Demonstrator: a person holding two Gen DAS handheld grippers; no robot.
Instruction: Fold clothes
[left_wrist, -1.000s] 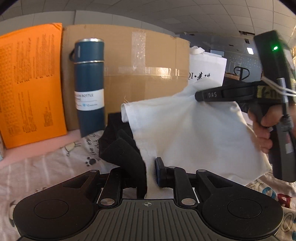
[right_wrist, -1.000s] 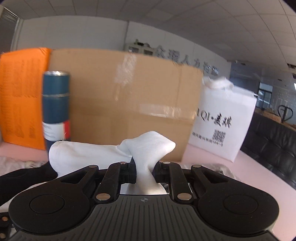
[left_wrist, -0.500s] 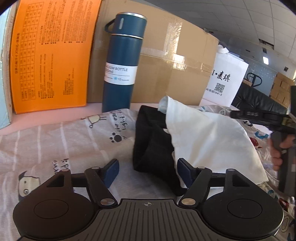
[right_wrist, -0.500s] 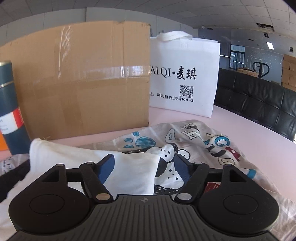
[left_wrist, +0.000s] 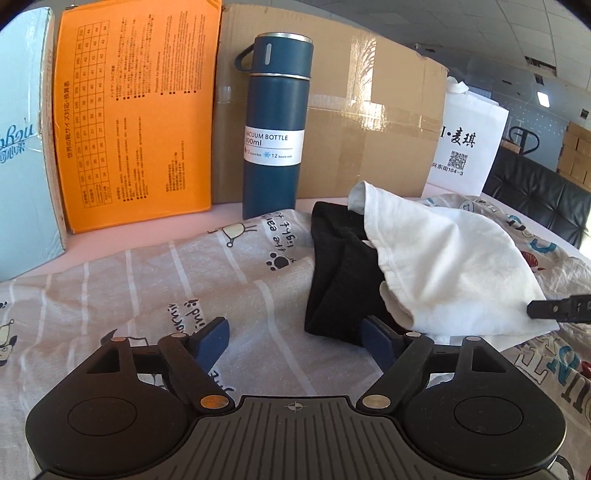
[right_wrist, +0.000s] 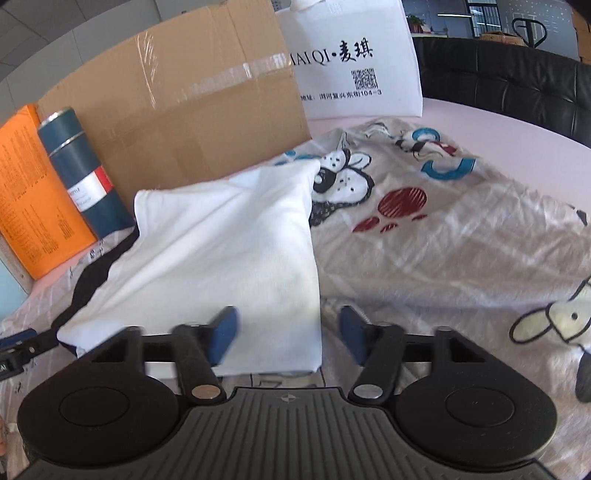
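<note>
On my left gripper (left_wrist: 293, 341) the jaws stand wide apart and are opening further, with nothing between them but the printed grey sheet (left_wrist: 155, 280) below. The right-hand blue pad sits just beside the near edge of the black garment (left_wrist: 340, 284); I cannot tell whether it touches. On my right gripper (right_wrist: 288, 334) the jaws are apart but closing, and the near corner of the white garment (right_wrist: 229, 258) lies between them; the left pad is blurred and overlaps the cloth, but I see no pinch on it. The tip of that gripper shows at the right edge of the left view, at the white garment's near corner.

The white garment lies draped over the black one, both on the printed sheet spread over the pink table (right_wrist: 498, 125). Behind them a blue vacuum bottle (left_wrist: 275, 125) stands upright in front of a cardboard box (left_wrist: 369, 129), with an orange box (left_wrist: 133, 110) to its left and a white bag (right_wrist: 354, 55) to the right.
</note>
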